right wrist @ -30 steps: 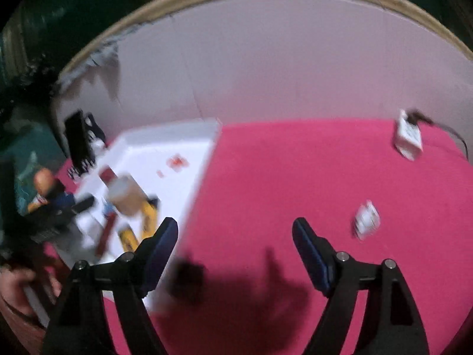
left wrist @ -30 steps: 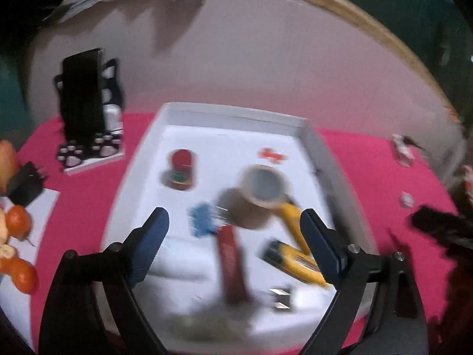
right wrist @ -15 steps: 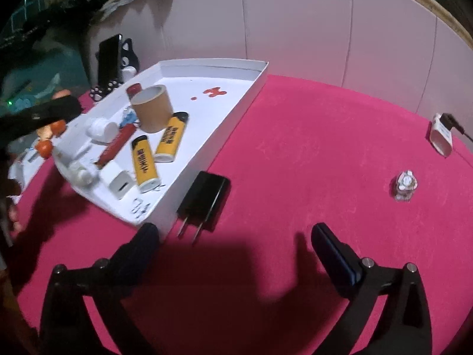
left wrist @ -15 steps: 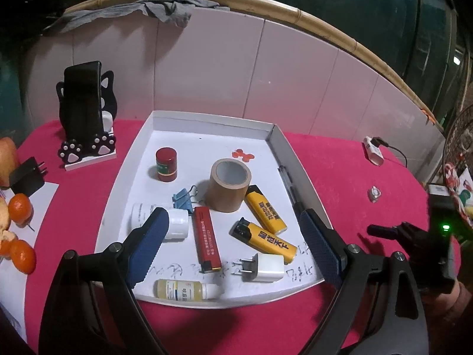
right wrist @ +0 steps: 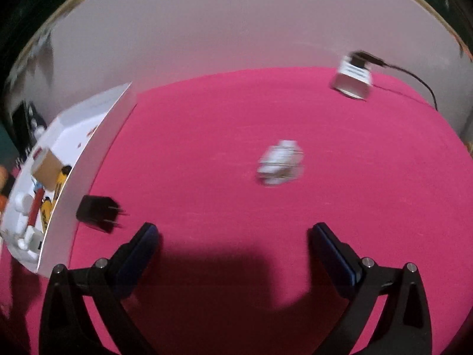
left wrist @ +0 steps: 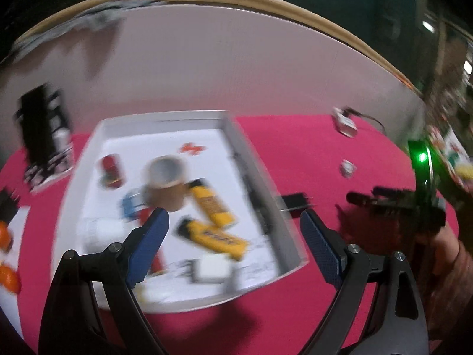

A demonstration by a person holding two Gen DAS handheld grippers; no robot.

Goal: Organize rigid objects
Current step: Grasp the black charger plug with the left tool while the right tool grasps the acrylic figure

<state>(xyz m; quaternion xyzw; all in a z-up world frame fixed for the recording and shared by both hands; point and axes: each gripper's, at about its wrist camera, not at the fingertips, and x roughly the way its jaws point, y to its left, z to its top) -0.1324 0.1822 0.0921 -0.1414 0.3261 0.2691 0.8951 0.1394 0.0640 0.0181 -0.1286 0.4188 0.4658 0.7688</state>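
A white tray on the pink cloth holds a brown tape roll, two yellow lighters, a red jar, a blue clip and a white charger cube. My left gripper hovers open over the tray's near right corner, holding nothing. A black plug lies on the cloth against the tray's outer wall. My right gripper is open and empty above the bare cloth. A small white object lies ahead of it. Both views are blurred.
A white adapter with a black cable sits at the far right by the tiled wall. A black phone stand stands left of the tray, with oranges on white paper at the left edge. A person's hand holds the right gripper.
The right jaws spread wider, and that view swung right and lower, from the tray to the small white object. The black plug now lies by the tray. The left view shifted right.
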